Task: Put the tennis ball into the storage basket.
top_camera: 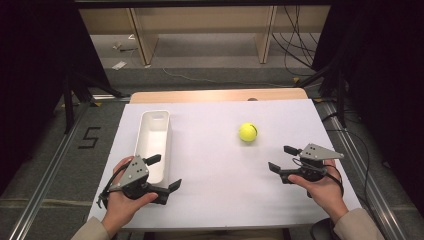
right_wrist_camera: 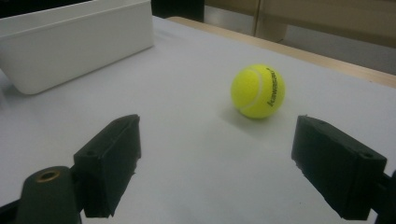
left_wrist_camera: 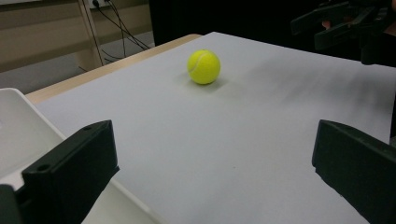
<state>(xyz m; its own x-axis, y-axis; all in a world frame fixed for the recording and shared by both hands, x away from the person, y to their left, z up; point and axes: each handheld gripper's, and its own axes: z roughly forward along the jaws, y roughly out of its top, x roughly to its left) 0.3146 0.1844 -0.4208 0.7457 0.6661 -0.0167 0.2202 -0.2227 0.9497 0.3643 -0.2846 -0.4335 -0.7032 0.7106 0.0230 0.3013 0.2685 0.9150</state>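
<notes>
High view: 1 yellow tennis ball (top_camera: 248, 132) sits on the white table (top_camera: 215, 165), right of centre and apart from everything. The right gripper (top_camera: 283, 158) is the nearer one, jaws spread and empty, aimed roughly toward the ball, which suggests a pickup is being lined up. The left gripper (top_camera: 164, 173) rests near the close end of the long white bin (top_camera: 153, 137), jaws also spread with nothing between them; the bin's long axis runs away from the person, probably so it can take the ball.

Left gripper view: the ball (left_wrist_camera: 203, 66) lies well ahead, the bin's corner (left_wrist_camera: 18, 135) at lower left, and the other gripper (left_wrist_camera: 336, 23) at top right.

Right gripper view: the ball (right_wrist_camera: 258, 91) sits ahead between the lines of the 2 open jaws, untouched. Being round it has no long axis; its printed lettering faces right, running vertically.
</notes>
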